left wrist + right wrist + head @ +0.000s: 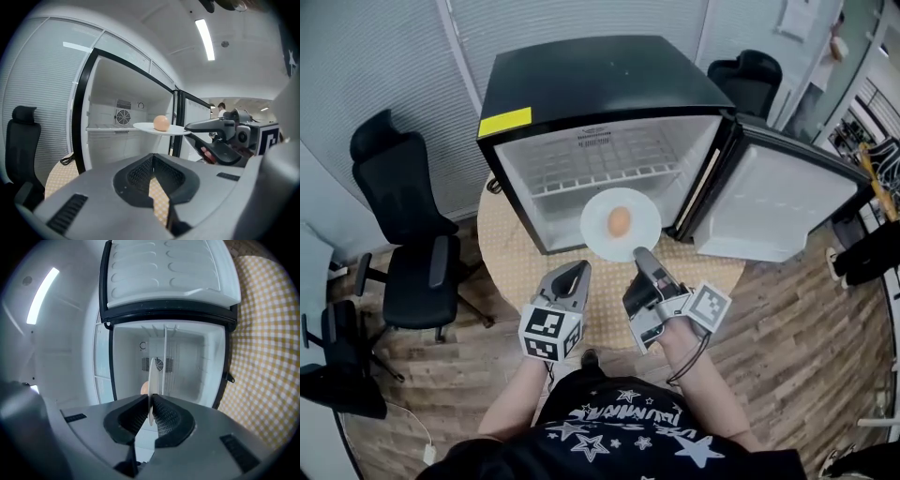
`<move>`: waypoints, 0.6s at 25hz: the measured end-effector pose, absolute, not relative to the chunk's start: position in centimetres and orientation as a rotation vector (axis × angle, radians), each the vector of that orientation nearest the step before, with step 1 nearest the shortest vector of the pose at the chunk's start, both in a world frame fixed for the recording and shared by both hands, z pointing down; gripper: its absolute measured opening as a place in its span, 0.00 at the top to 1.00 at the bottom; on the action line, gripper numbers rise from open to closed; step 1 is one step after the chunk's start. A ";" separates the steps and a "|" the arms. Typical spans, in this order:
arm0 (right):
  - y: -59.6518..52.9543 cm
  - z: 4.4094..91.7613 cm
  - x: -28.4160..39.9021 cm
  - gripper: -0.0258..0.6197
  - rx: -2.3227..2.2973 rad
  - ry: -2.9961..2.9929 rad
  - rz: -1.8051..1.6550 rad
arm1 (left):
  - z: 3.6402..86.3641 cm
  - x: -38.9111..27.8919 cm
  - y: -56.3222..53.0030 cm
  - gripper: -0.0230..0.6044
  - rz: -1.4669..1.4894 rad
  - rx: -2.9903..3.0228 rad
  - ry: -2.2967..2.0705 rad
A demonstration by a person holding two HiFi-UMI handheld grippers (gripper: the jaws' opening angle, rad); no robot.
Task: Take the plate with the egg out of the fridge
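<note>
Support surface: a round table (511,261) covered with a yellow-and-white checked cloth (265,333). It stands on a wood-plank floor (787,347).

Standing directly on the table: one black mini fridge (600,84) with a white interior. Its base covers most of the tabletop. The fridge door (769,202) is swung open to the right, past the table's edge. A wire shelf (600,173) spans the interior.

A black cable loop (494,185) lies at the table's left rim, just beside the fridge.

Standing on the floor: black office chairs, one left of the table (408,234) and one behind the fridge (750,75).
</note>
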State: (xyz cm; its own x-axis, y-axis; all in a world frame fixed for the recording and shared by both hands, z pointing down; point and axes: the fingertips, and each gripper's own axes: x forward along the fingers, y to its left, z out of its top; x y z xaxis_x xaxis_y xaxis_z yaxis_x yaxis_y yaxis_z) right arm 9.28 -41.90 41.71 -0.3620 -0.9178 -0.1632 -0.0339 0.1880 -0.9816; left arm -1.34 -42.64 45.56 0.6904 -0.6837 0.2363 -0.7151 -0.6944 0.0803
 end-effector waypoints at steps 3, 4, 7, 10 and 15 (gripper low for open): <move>-40.2 42.3 9.9 0.89 -0.915 1.611 -1.324 | 45.7 -0.9 -40.9 0.95 0.290 2.714 -1.172; -39.7 42.5 10.2 0.89 -0.914 1.614 -1.332 | 45.8 -0.6 -40.3 0.95 0.296 2.711 -1.177; -38.5 42.5 11.0 0.89 -0.902 1.627 -1.343 | 45.8 0.4 -38.9 0.95 0.314 2.715 -1.186; -37.3 42.4 11.6 0.89 -0.881 1.625 -1.350 | 45.5 1.0 -37.9 0.95 0.313 2.719 -1.210; -35.2 42.9 12.3 0.89 -0.868 1.633 -1.377 | 45.1 2.0 -35.9 0.95 0.307 2.721 -1.234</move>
